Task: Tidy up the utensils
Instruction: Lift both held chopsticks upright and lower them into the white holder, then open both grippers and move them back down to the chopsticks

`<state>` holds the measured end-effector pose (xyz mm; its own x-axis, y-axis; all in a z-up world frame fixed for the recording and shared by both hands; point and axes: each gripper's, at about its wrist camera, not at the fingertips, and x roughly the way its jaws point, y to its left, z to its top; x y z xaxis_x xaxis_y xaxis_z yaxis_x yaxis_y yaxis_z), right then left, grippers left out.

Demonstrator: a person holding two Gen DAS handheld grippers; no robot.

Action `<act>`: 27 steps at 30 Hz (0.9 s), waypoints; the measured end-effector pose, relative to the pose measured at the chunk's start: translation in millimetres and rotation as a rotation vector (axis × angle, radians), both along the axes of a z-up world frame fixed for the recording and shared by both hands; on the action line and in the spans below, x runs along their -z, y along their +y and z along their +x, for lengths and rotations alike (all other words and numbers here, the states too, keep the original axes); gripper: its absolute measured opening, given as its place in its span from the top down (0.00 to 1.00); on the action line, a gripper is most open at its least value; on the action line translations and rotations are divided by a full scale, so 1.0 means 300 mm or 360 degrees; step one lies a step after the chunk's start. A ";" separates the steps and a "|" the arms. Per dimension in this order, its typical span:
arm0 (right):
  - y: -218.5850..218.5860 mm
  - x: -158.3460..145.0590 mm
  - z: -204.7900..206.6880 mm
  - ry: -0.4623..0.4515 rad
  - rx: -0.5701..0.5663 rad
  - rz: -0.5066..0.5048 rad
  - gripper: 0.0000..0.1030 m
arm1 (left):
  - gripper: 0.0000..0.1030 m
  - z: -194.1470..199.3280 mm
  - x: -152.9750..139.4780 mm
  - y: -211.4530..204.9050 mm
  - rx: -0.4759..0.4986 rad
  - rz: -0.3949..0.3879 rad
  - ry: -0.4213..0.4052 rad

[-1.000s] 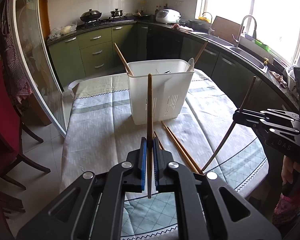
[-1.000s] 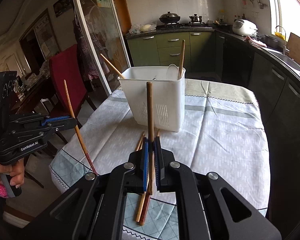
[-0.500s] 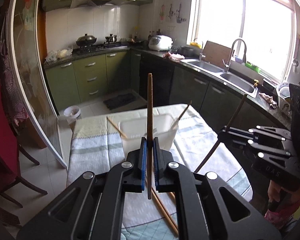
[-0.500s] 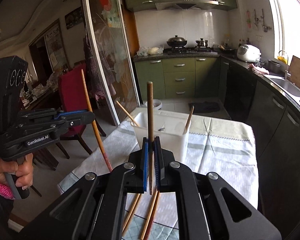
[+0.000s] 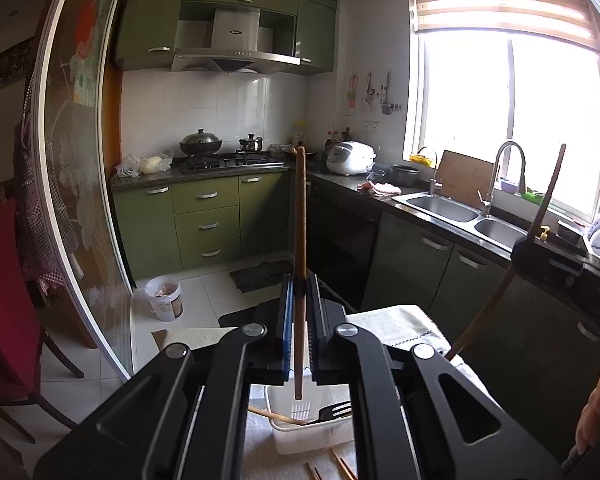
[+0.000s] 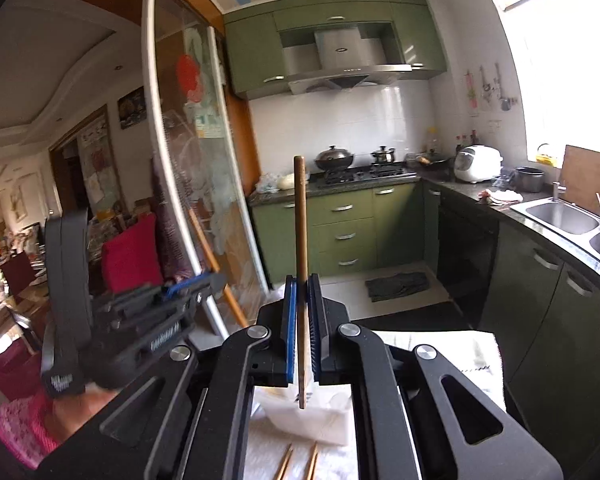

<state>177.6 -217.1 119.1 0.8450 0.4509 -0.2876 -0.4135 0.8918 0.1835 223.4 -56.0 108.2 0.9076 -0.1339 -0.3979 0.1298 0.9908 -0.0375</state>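
Both tongs have risen well above the white slotted plastic utensil basket [image 5: 300,428] since a second ago. Then the basket stood ahead of them at mid-frame; now it sits low in both wrist views, almost under the fingers, and the kitchen cabinets and window fill the rest.

The left tongs [image 5: 300,320] are nearly shut, clamped on a long brown wooden chopstick [image 5: 299,240] that stands upright between the blue pads, its lower tip hanging just above the basket's open mouth. The right tongs [image 6: 302,328] are likewise narrow, gripping a second brown wooden chopstick [image 6: 300,248], also upright, with its lower end over the basket [image 6: 316,420]. In the left wrist view the right tongs' chopstick [image 5: 540,224] shows slanted off to the right of the basket, so the two sticks are apart from each other.

Inside the basket lie another wooden chopstick [image 5: 272,416] leaning against its left wall and a black plastic fork [image 5: 334,410]. More loose wooden chopsticks [image 6: 296,460] remain on the cloth-covered desk [image 6: 476,352] just in front of the basket.

The lift seems to have cleared both sticks over the basket's rim, so the step in hand looks like lowering and dropping them in. Whether each tip is truly inside the rim's outline is hard to tell through the fisheye. Several sticks are left, so the sorting is only partly done.
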 end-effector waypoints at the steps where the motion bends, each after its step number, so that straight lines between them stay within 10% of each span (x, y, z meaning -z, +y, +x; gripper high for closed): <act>1: 0.014 0.010 0.030 0.0010 0.0016 -0.0010 0.94 | 0.94 0.020 0.025 0.000 -0.0005 0.0005 0.0026; 10: 0.089 0.158 0.241 0.0193 0.0089 -0.0140 0.94 | 0.93 0.089 0.198 -0.019 0.0046 0.0064 0.0261; 27: 0.127 0.240 0.278 0.0257 0.0079 -0.0234 0.90 | 0.74 -0.093 0.203 0.017 0.0154 -0.0006 0.0496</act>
